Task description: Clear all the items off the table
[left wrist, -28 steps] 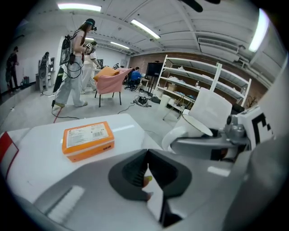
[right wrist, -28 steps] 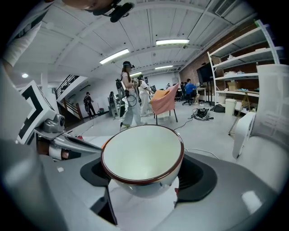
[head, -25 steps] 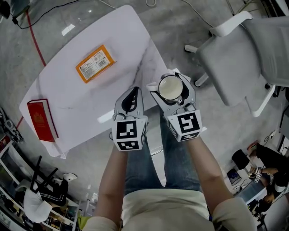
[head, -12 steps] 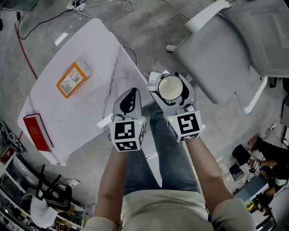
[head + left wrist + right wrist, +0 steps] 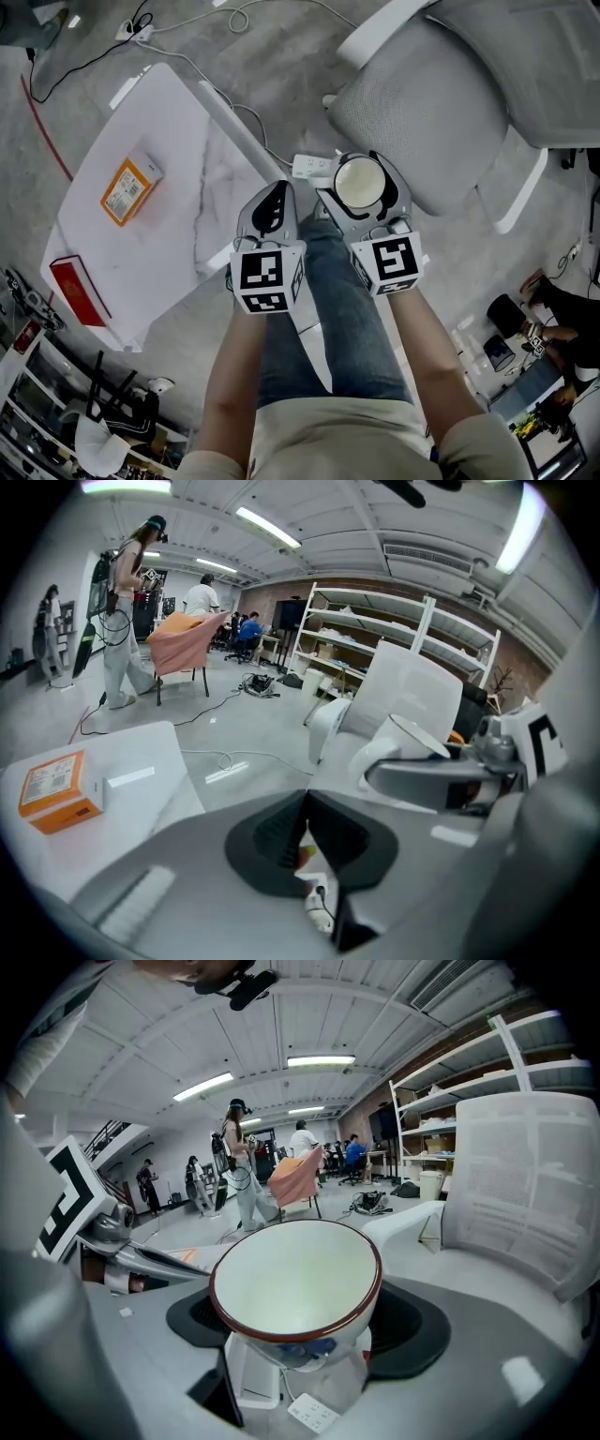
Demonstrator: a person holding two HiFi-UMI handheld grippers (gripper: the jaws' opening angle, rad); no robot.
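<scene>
My right gripper (image 5: 361, 176) is shut on a white bowl (image 5: 359, 183) with a brown rim, held upright over the floor between the table and a chair. In the right gripper view the bowl (image 5: 295, 1283) fills the space between the jaws and is empty inside. My left gripper (image 5: 272, 208) hangs beside it, shut with nothing in it; its black pads (image 5: 281, 836) meet. An orange box (image 5: 129, 187) and a red book (image 5: 77, 289) lie on the white table (image 5: 178, 131) to the left. The left gripper view also shows the orange box (image 5: 58, 791).
A grey office chair (image 5: 422, 112) stands close ahead on the right, its seat (image 5: 525, 1185) large in the right gripper view. A white power strip (image 5: 314, 167) and cables lie on the floor under the grippers. People stand far off in the room.
Both grippers have swung away from the table toward the chair, the bowl still in the right one. The table has slid left in the head view and the chair has come nearer.
</scene>
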